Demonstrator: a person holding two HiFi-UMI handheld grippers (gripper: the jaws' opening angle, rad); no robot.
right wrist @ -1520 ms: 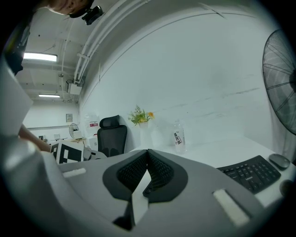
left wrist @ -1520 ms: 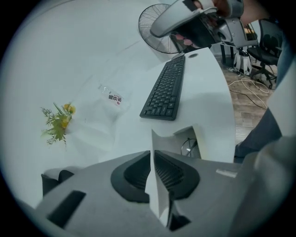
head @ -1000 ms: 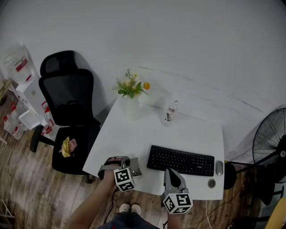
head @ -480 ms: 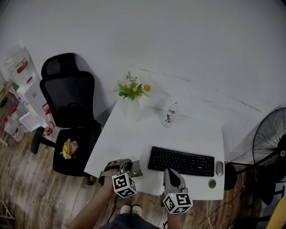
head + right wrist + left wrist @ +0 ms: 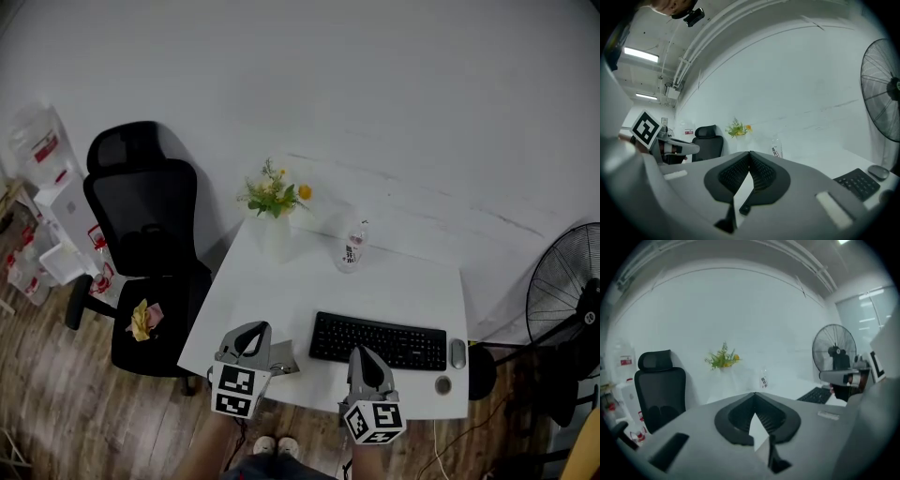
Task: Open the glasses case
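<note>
The white desk holds a keyboard near its front edge. The left gripper and right gripper hover there, jaws together and empty. What seems to be the small grey case lies just beside the left one.

Office scene here: a white desk carrying a black keyboard and mouse, black swivel chair alongside, strip lights overhead.

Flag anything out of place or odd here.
A crumpled yellow scrap lies on the black chair beside the desk. Keyboard, bottle and vase look tidy; nothing spilled.
</note>
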